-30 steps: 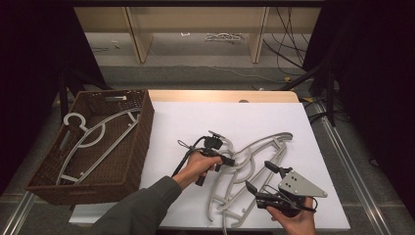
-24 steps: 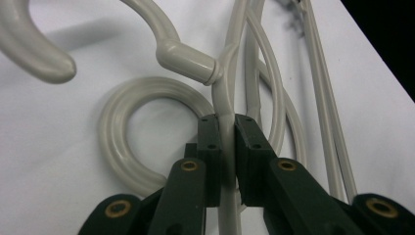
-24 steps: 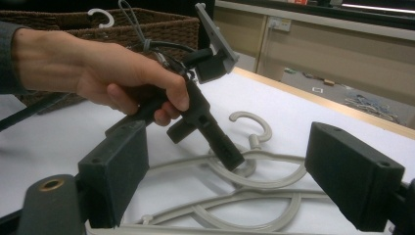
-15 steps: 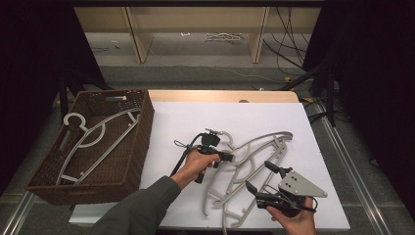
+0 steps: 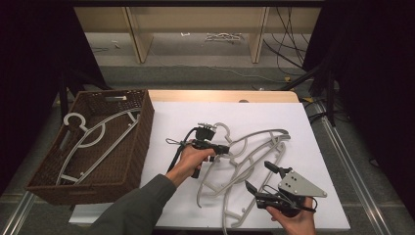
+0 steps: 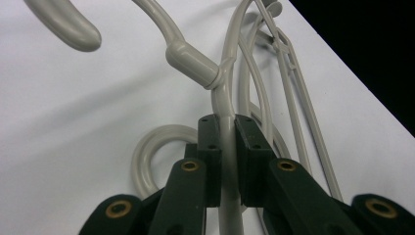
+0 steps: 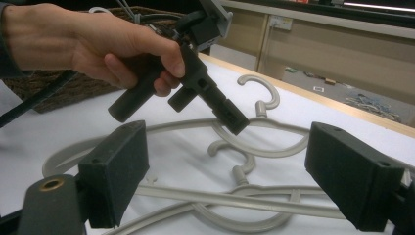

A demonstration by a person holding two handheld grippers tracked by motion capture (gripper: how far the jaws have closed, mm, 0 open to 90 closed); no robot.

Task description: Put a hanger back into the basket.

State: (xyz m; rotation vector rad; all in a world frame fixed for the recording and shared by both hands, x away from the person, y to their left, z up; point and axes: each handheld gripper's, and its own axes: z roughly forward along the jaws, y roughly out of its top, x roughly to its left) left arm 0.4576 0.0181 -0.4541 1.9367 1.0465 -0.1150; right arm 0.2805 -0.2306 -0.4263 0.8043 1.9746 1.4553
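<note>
Grey plastic hanger clamped in my left claw by its shoulder, mid-mat. My right claw gapes empty at 5 o'clock. Other hangers tangle under it; wicker basket w/ another hanger at 9.

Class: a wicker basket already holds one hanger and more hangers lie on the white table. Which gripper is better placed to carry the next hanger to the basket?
Left. The left gripper is shut on a grey hanger and is nearer the wicker basket. The right gripper is open.
</note>
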